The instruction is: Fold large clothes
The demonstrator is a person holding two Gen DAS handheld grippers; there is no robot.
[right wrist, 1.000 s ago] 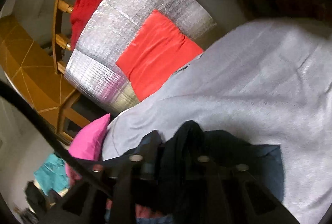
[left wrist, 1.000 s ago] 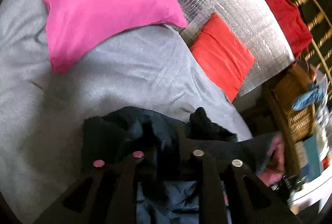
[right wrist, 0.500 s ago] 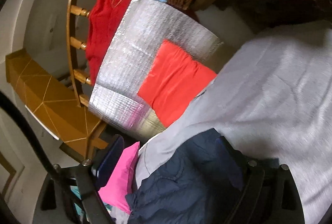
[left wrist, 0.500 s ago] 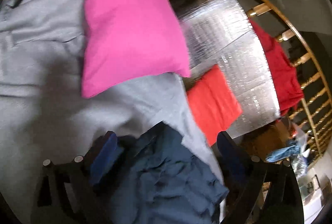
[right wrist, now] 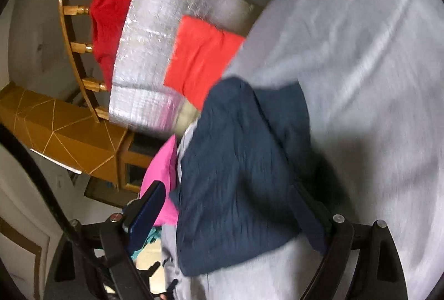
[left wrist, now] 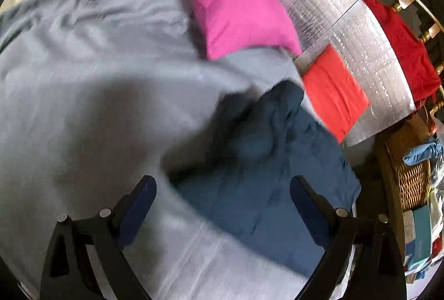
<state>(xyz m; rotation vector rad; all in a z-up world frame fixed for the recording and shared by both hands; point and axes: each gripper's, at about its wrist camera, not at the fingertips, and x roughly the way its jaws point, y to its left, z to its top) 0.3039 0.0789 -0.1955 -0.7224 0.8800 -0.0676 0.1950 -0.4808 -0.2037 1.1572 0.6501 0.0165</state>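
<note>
A dark navy garment (left wrist: 272,161) lies folded and a little rumpled on a grey bed sheet (left wrist: 83,94), near the sheet's right edge. It also shows in the right wrist view (right wrist: 238,183). My left gripper (left wrist: 222,205) is open and empty, above the garment's near edge, fingers wide apart. My right gripper (right wrist: 230,219) is open and empty, its fingers on either side of the garment from above.
A pink pillow (left wrist: 236,2) lies at the far side of the bed. A silver foil mat (left wrist: 355,39) with a red cushion (left wrist: 333,94) leans beside the bed. A wooden railing (right wrist: 69,30) with a red cloth (right wrist: 108,19) and a wicker basket (left wrist: 410,177) stand beyond.
Both grippers were shut on the navy garment one second ago. They opened, let it go onto the sheet and pulled back and up.
</note>
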